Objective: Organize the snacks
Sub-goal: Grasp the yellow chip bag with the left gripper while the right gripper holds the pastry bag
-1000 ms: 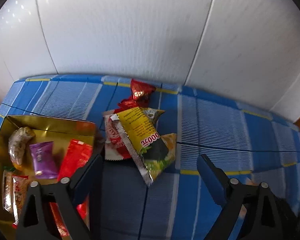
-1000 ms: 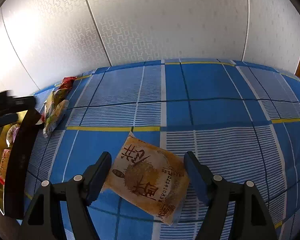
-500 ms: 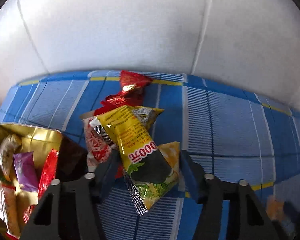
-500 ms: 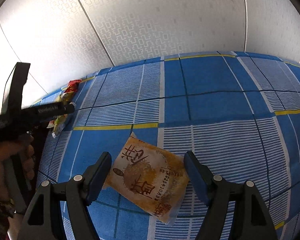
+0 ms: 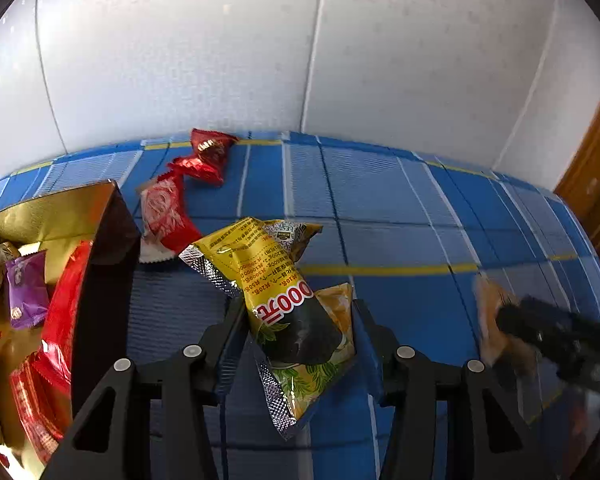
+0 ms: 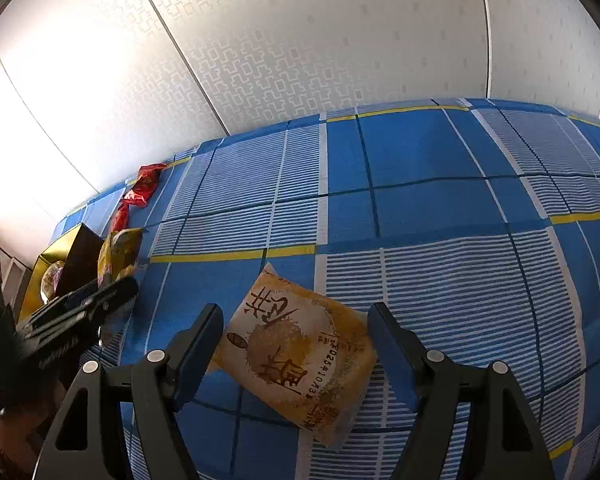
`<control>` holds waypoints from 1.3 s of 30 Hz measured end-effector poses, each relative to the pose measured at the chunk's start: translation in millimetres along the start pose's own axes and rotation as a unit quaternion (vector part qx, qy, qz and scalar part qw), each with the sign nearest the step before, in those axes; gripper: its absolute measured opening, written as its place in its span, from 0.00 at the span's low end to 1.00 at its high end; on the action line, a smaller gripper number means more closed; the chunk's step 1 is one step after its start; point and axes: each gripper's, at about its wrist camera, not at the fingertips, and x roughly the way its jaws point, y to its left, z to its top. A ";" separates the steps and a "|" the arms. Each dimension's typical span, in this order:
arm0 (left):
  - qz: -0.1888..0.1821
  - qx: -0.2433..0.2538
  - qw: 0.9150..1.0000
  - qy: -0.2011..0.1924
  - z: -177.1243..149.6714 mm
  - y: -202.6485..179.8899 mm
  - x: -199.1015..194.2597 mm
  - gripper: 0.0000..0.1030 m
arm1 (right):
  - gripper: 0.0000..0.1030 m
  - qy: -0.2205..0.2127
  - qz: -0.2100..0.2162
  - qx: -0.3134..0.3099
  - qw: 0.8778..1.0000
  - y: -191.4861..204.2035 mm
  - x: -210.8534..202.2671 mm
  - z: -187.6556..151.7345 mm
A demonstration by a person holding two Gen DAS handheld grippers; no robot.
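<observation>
The left hand-held gripper (image 5: pixel 300 320) is partly closed, its two black plastic fingers (image 5: pixel 224 332) lying against either side of a long yellow and black foil snack packet with crimped silver ends (image 5: pixel 284 300); whether the packet is clamped firmly cannot be told. The packet lies tilted on the worktop, which is covered by a blue checked cloth with white stripes and yellow lines (image 5: pixel 400 208). Beside it to the left stands a glossy gold cardboard box with a dark outer wall (image 5: pixel 100 280), holding a purple wrapper (image 5: pixel 24 292), a red wrapper (image 5: pixel 64 312) and further packets. Behind the yellow packet lie a red and white wrapped sweet (image 5: pixel 164 216) and two crinkled red foil sweets (image 5: pixel 204 160). The right hand-held gripper (image 6: pixel 296 336) is wide open, its fingers (image 6: pixel 200 340) on both sides of a flat square tan packet printed with brown characters (image 6: pixel 300 352); the left finger appears to touch the packet edge, while a gap shows at the right finger. Compared with 1.0 s ago, the left hand-held gripper has moved forward from beside the gold box to straddle the yellow packet and has narrowed its opening. The right hand-held gripper shows the same wide opening around the tan packet as before.
</observation>
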 end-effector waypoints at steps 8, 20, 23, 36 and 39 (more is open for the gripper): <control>-0.003 -0.010 1.000 0.002 -8.0 1.2 -9.3 0.69 | 0.74 -0.001 0.000 -0.001 1.000 -0.5 -0.6 -0.1; 0.008 -0.018 1.000 0.021 3.4 -0.2 0.1 0.49 | 0.74 -0.002 -0.003 -0.007 1.000 1.4 -0.4 -0.4; -0.017 0.004 1.000 0.004 -1.2 -5.0 -8.4 0.46 | 0.74 -0.002 0.000 -0.002 1.000 -0.1 -0.6 -0.3; -0.019 0.015 1.000 -0.016 -16.6 -10.7 -6.2 0.53 | 0.73 -0.006 -0.013 -0.019 1.000 3.3 -0.4 -3.7; -0.020 -0.007 1.000 -0.002 -20.7 -6.4 1.3 0.56 | 0.73 -0.013 -0.021 -0.032 0.999 6.2 -0.3 -6.4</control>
